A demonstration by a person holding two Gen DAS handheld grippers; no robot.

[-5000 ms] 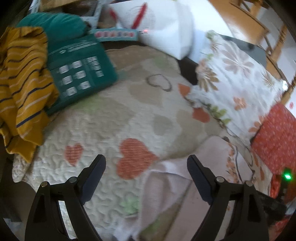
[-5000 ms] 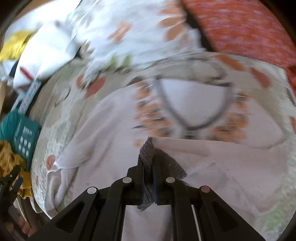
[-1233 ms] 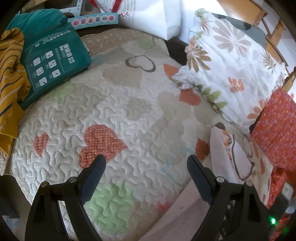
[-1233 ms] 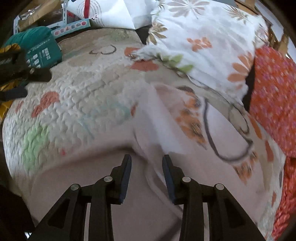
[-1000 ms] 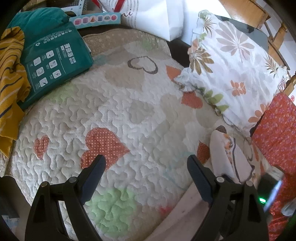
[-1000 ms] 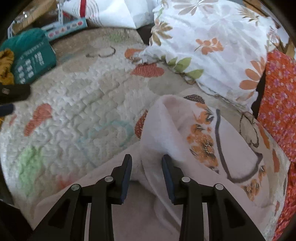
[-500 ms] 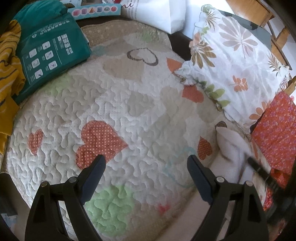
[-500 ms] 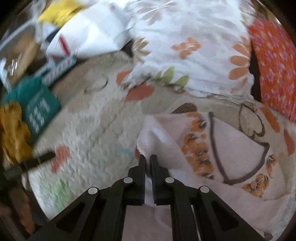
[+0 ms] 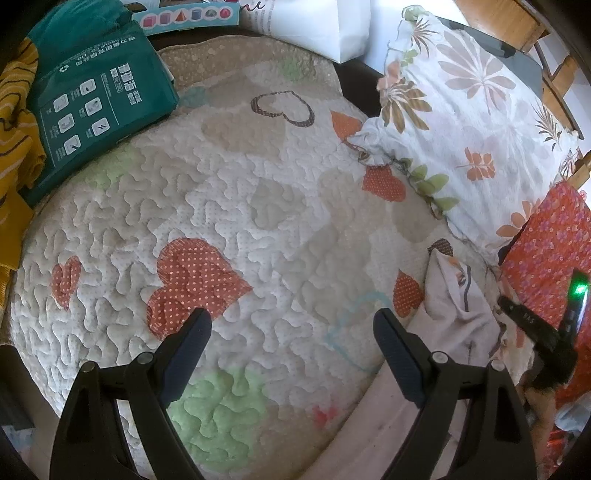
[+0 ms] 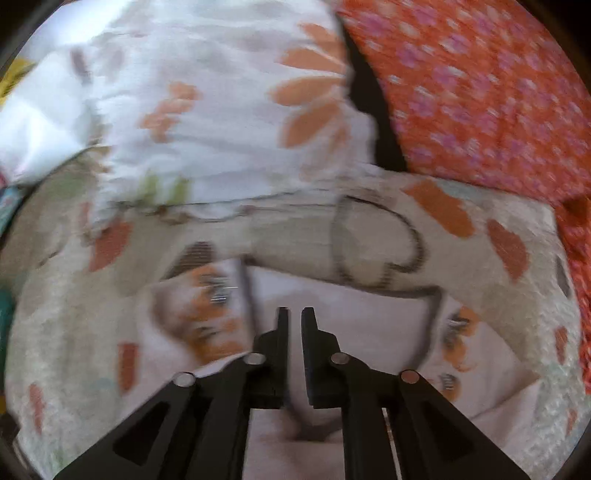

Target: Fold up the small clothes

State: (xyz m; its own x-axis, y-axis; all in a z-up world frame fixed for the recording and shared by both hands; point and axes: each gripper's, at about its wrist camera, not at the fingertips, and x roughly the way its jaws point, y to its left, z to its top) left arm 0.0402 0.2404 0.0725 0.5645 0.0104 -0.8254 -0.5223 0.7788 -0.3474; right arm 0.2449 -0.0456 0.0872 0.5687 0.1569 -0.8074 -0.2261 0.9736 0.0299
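A small pale pink garment with orange flowers and a grey neckline lies bunched at the right of a heart-patterned quilt. My left gripper is open and empty above the quilt, left of the garment. My right gripper hovers over the same garment, jaws nearly together with a thin gap; the view is blurred and no cloth shows between the fingertips. The right gripper also shows at the right edge of the left wrist view.
A floral pillow and a red flowered cushion lie along the right. A green package and a yellow striped garment lie at the far left. A white bag stands at the back.
My right gripper went from half open to nearly shut and swung right over the garment's neckline. The garment's left side now lies folded over. My left gripper stayed open and hardly moved.
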